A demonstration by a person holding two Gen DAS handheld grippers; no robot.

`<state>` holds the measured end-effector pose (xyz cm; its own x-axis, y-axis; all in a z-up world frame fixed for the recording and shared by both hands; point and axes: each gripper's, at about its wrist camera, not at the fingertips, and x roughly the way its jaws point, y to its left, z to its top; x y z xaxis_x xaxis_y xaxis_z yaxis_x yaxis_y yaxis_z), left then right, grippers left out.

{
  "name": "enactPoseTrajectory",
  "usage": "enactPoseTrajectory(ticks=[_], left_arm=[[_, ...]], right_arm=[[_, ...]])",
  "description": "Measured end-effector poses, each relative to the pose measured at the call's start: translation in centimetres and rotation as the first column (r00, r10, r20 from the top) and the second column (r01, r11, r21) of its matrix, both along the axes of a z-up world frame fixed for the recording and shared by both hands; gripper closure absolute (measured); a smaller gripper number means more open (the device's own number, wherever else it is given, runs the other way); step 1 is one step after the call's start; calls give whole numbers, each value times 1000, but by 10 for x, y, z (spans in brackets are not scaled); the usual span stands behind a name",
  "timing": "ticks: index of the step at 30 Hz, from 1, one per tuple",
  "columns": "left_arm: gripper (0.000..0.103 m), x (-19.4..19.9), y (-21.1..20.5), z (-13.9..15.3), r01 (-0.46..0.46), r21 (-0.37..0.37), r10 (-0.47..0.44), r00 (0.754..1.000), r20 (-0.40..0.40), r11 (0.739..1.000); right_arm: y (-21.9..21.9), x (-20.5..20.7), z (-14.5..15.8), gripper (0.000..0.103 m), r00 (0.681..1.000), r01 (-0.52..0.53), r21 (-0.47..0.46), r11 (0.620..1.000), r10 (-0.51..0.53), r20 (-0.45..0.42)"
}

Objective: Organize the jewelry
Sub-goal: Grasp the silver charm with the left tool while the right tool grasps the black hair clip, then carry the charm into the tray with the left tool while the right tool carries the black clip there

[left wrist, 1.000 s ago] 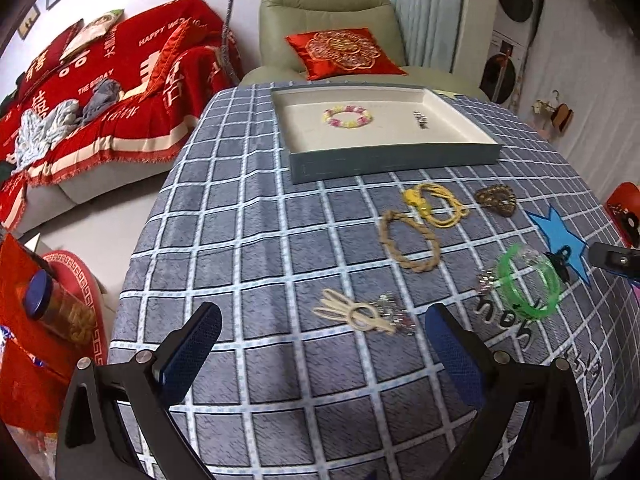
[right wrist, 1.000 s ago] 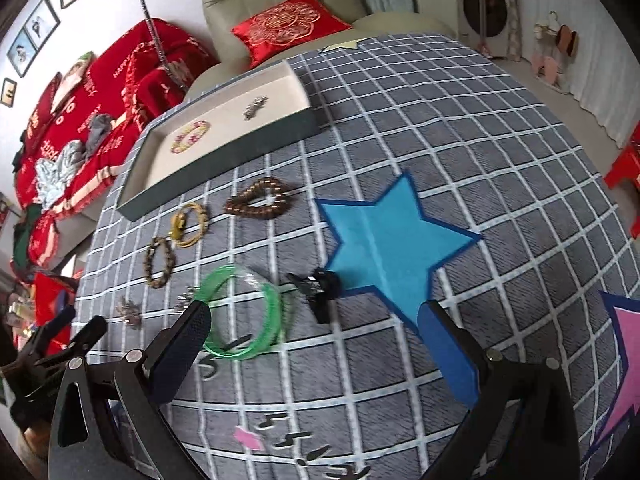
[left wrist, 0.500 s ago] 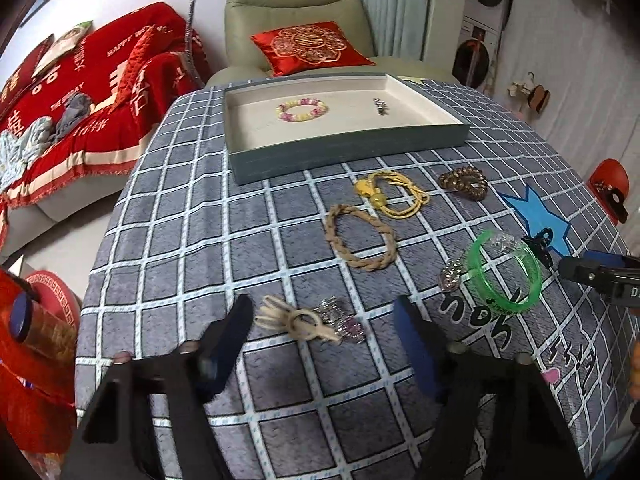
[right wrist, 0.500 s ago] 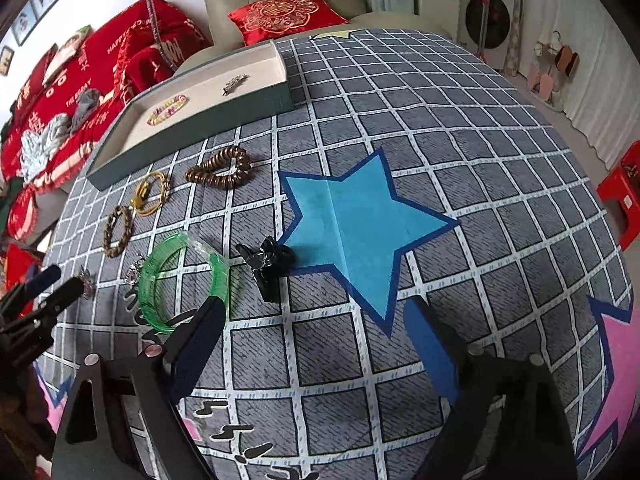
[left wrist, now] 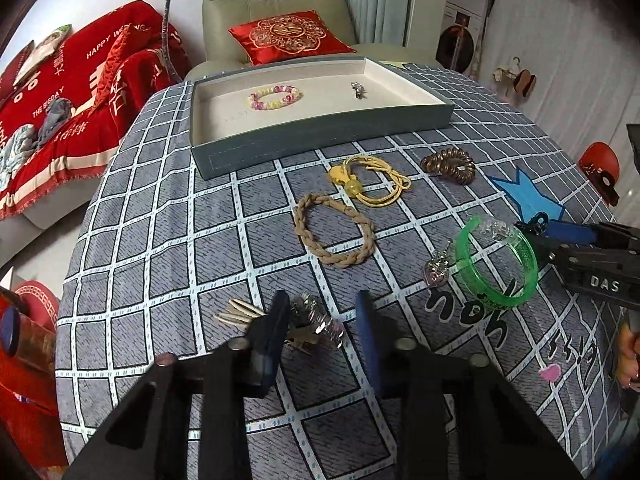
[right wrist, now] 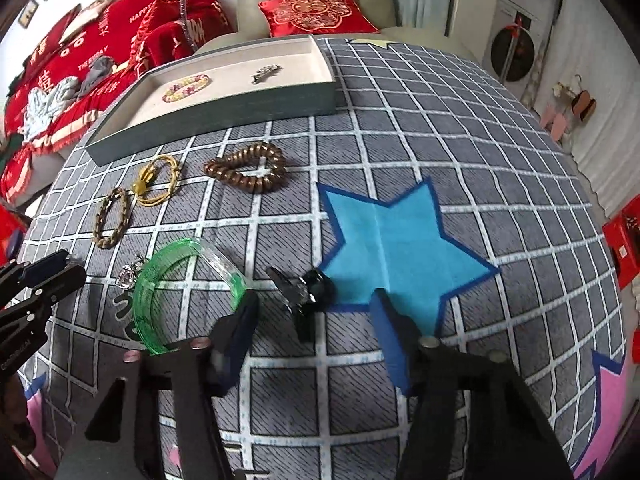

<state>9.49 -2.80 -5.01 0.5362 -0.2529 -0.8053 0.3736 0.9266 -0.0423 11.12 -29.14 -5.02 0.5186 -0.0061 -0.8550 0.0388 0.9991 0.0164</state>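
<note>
My left gripper (left wrist: 320, 320) is low over the checked tablecloth, its jaws closing around a cream hair clip with sparkly stones (left wrist: 316, 324). The left finger overlaps the clip; a small gap shows at the right finger. My right gripper (right wrist: 314, 316) is also closing, with a black clip (right wrist: 308, 292) lying between its fingers and apart from both. A grey tray (left wrist: 320, 140) at the far side holds a pink-yellow bead bracelet (left wrist: 275, 95) and a silver brooch (left wrist: 357, 90).
Loose on the cloth lie a yellow cord bracelet (left wrist: 372, 184), a braided tan bracelet (left wrist: 332, 236), a brown spiral hair tie (left wrist: 450, 164), a green bangle (left wrist: 496, 264) and a heart pendant (left wrist: 436, 270). A blue star patch (right wrist: 392, 240) lies right of the black clip. Sofa and armchair stand beyond the table.
Both grippers came down and forward while their jaws narrowed from wide open. The left now brackets the cream clip and the right brackets the black clip.
</note>
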Motion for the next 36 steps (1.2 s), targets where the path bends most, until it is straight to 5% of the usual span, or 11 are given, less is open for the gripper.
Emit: enactPoseTrajectory(ticks=[2, 5, 36], left_arm=[[73, 0, -1, 0, 12, -11, -12, 1000, -4, 1000], [79, -2, -1, 2, 29, -20, -29, 1000, 9, 999], [79, 19, 34, 75, -33, -203, 50, 995, 82, 979]], right_arm=[[2, 2, 1, 70, 1000, 0, -4, 1000, 0, 4], [2, 2, 2, 70, 1000, 8, 5, 1000, -8, 10], [-14, 6, 64, 70, 994, -5, 189, 982, -16, 112]])
